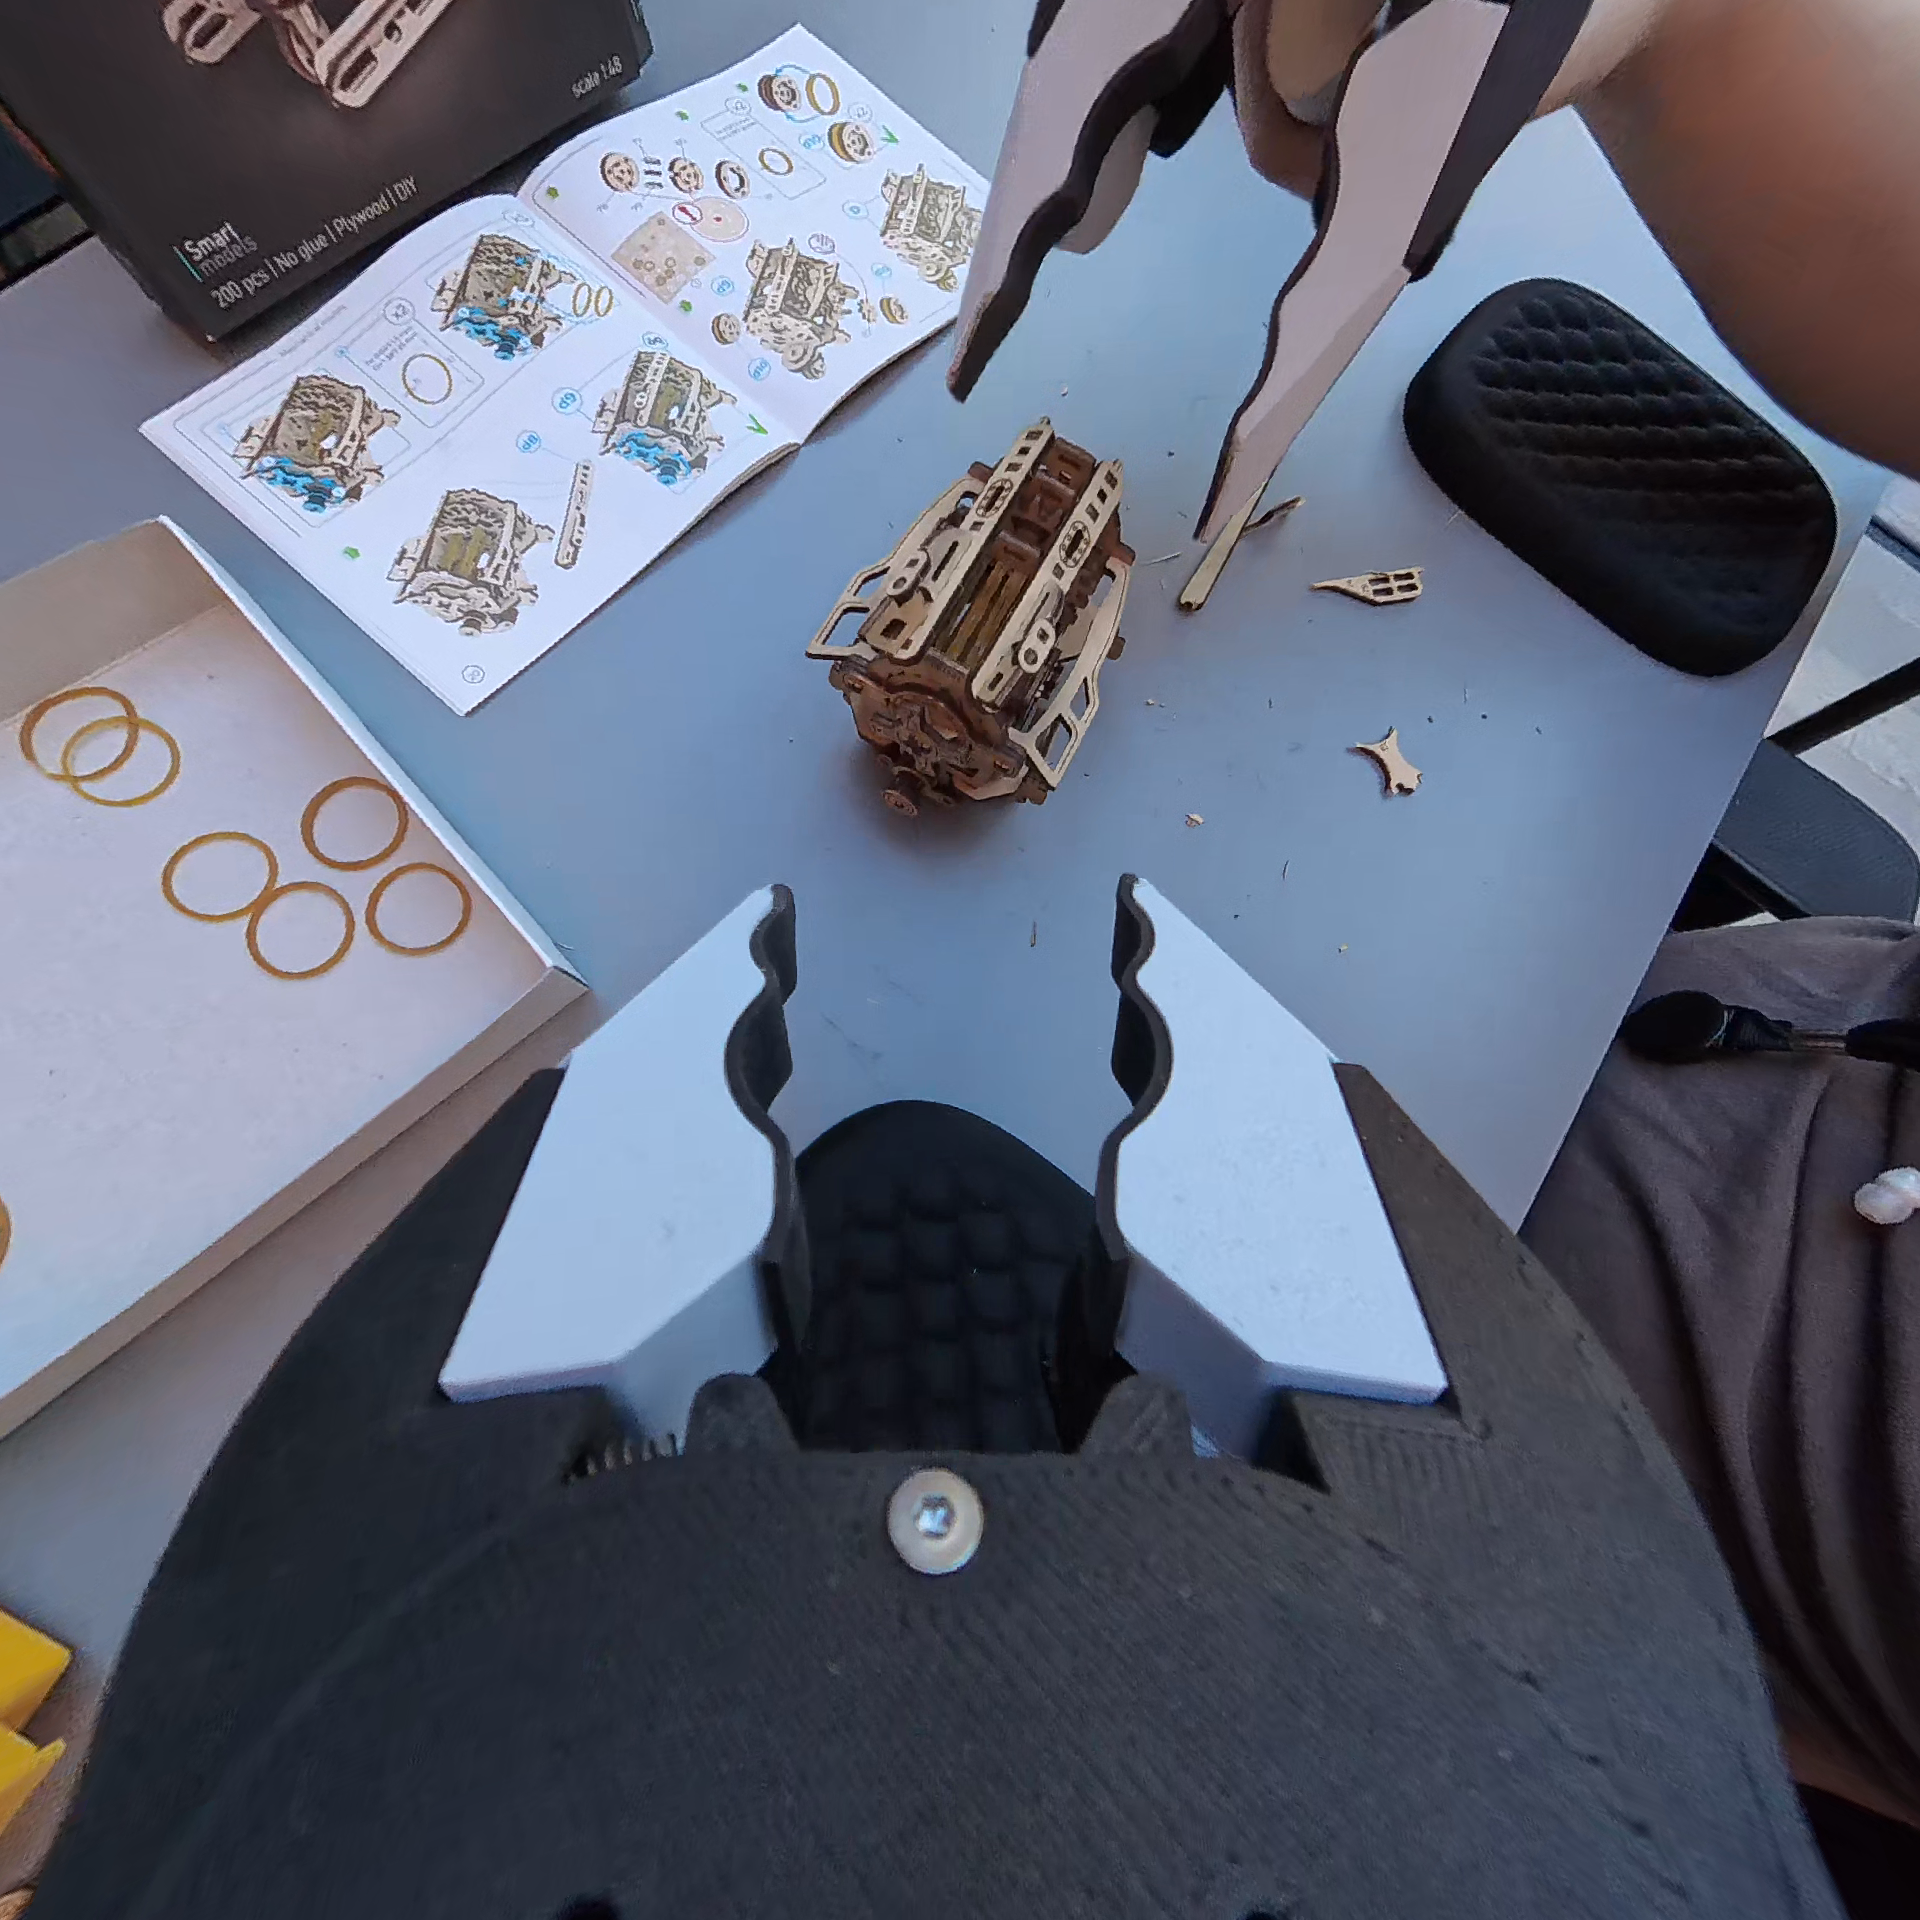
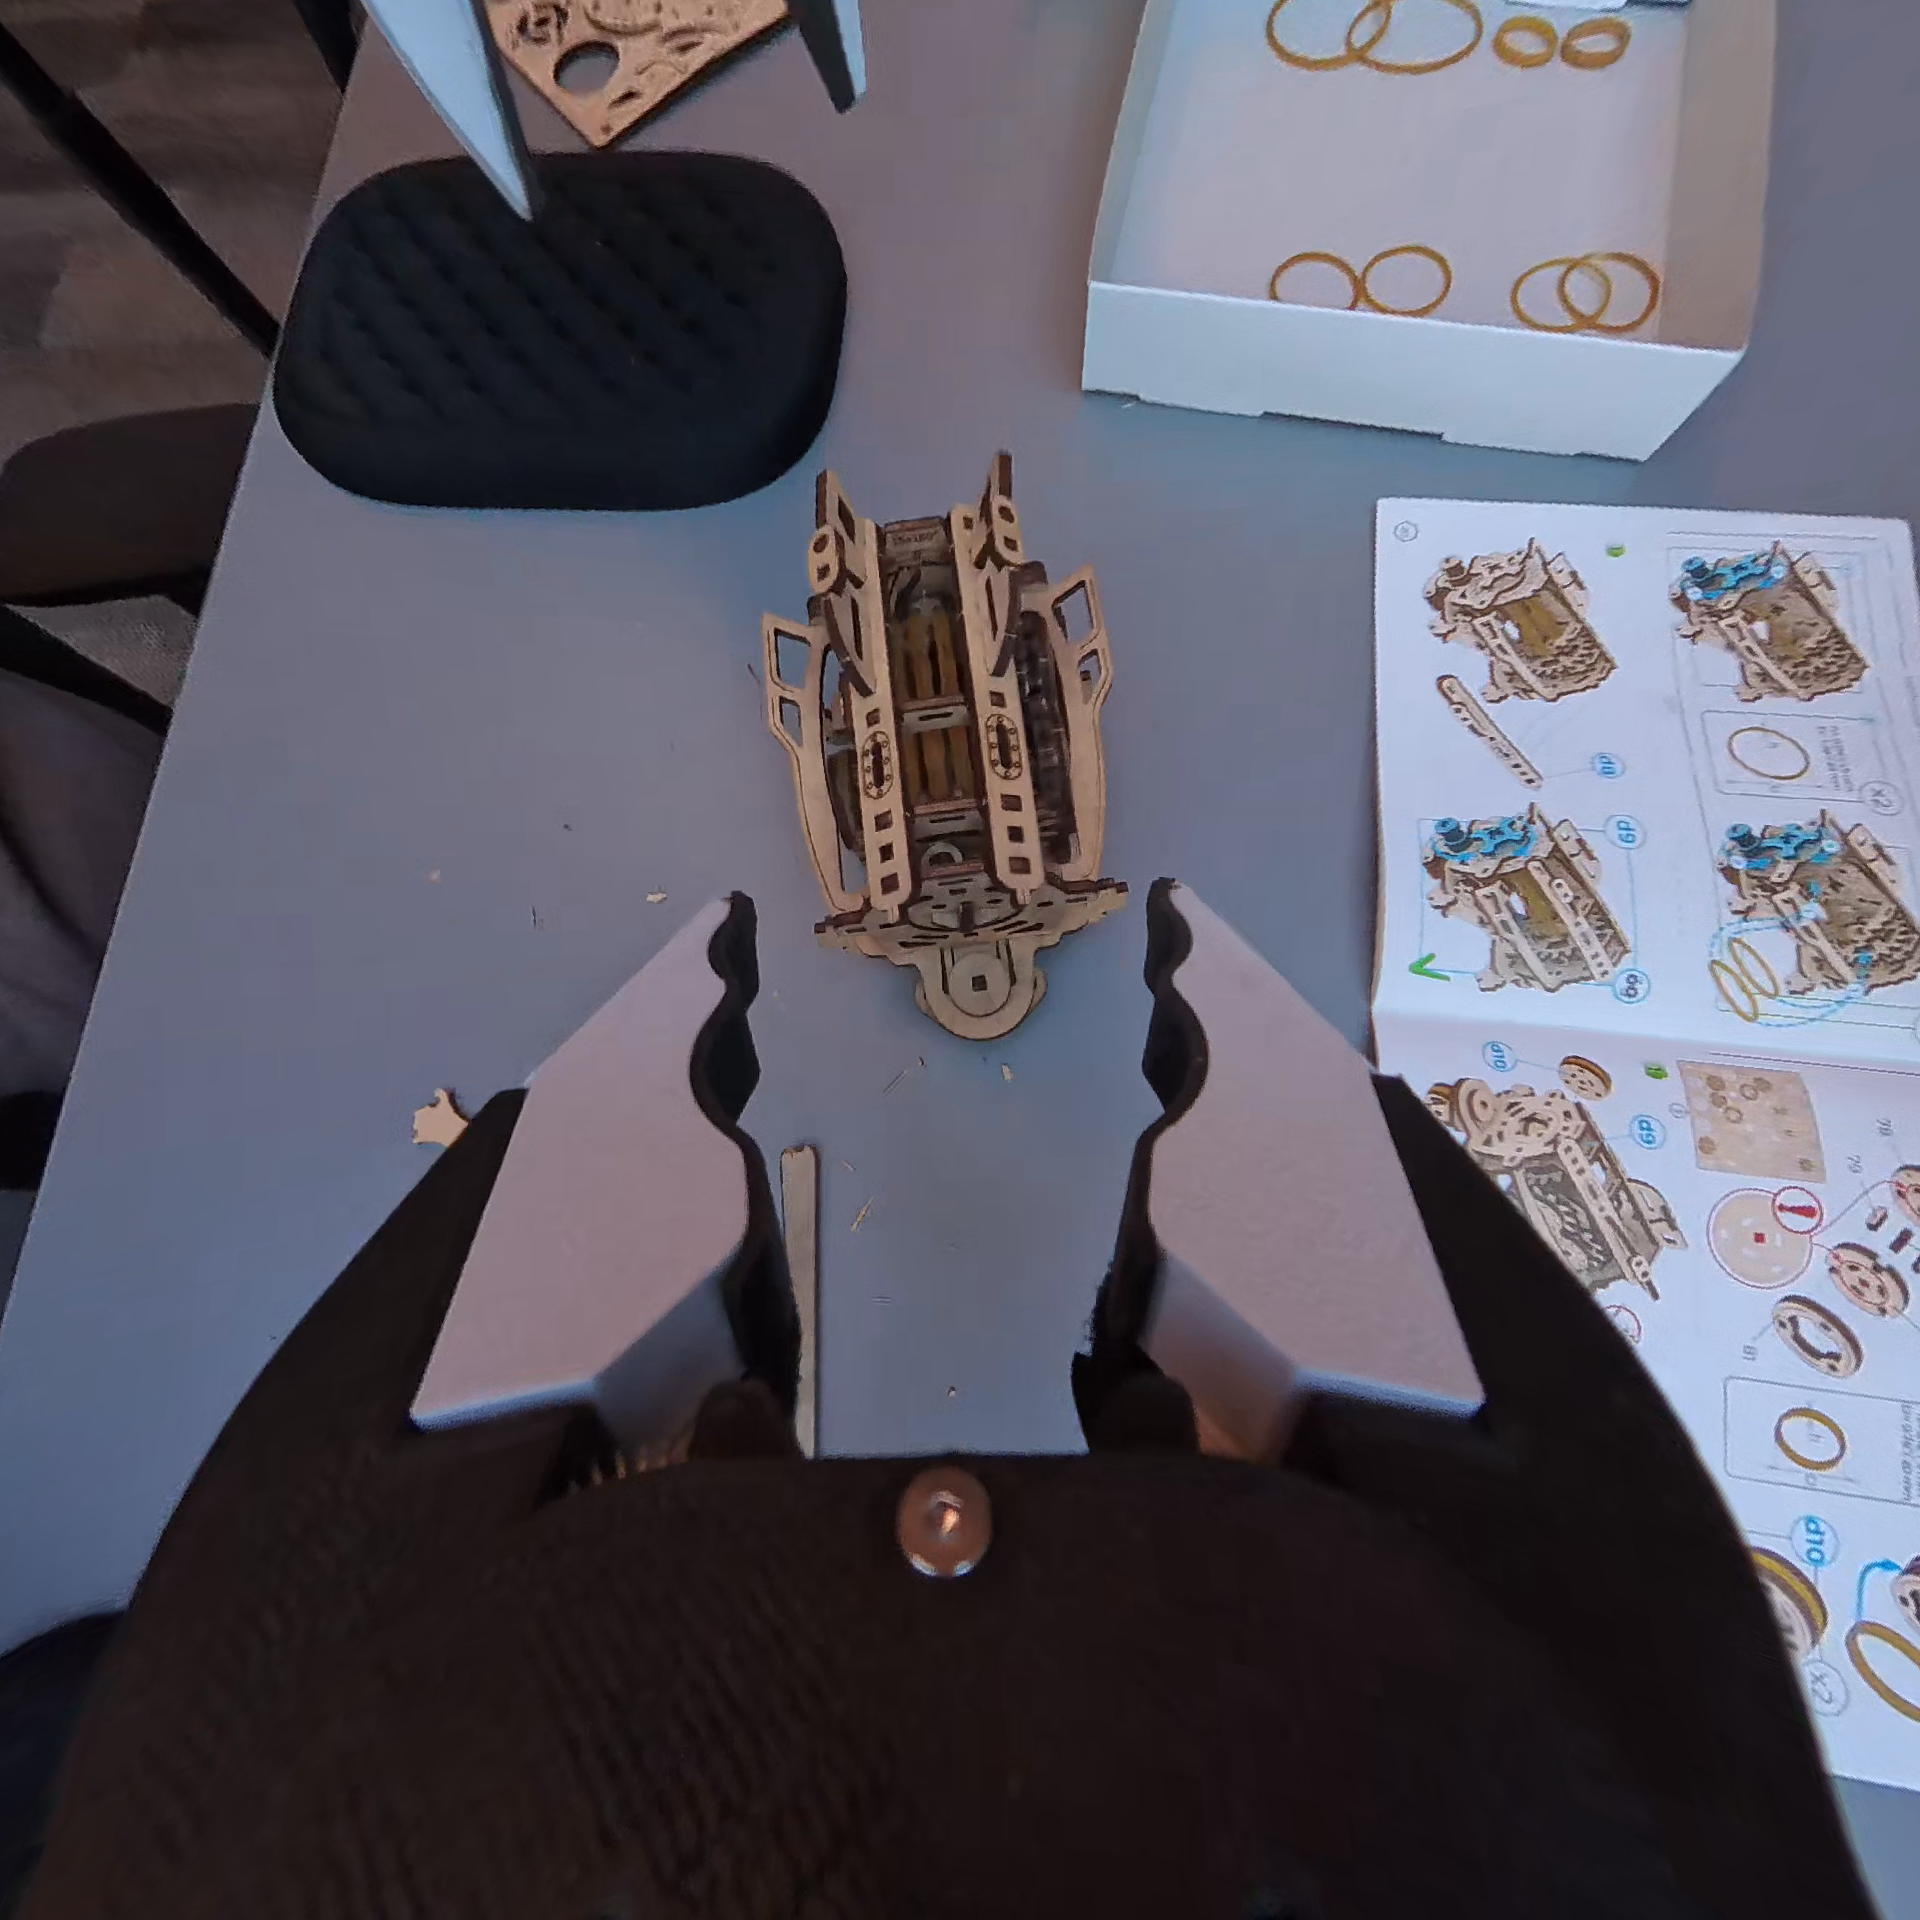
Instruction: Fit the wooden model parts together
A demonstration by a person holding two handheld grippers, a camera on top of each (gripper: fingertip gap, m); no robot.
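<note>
The part-built wooden model [image 1: 977,623] lies on its side on the grey table [image 1: 1403,987], also in the right wrist view [image 2: 945,748]. My left gripper [image 1: 953,891] is open and empty, a short way in front of the model. My right gripper [image 2: 951,896] is open on the model's other side, its fingertips level with the model's rounded end; it also shows in the left wrist view [image 1: 1086,457]. A thin wooden strip [image 2: 800,1288] lies flat on the table between the right fingers, close to one finger [image 2: 623,1143]. It also shows in the left wrist view [image 1: 1210,566].
An open instruction booklet [image 1: 582,364] and a dark kit box [image 1: 312,135] lie behind. A white tray [image 2: 1403,353] holds several rubber bands [image 1: 353,836]. Two black pads [image 1: 1621,468] [image 1: 925,1278], wood scraps [image 1: 1371,587] [image 1: 1390,764], and a cut wooden sheet [image 2: 623,52] lie around. A person's torso [image 1: 1766,1299] is at the table edge. Some 15 cm of space lies between my two pairs of fingers.
</note>
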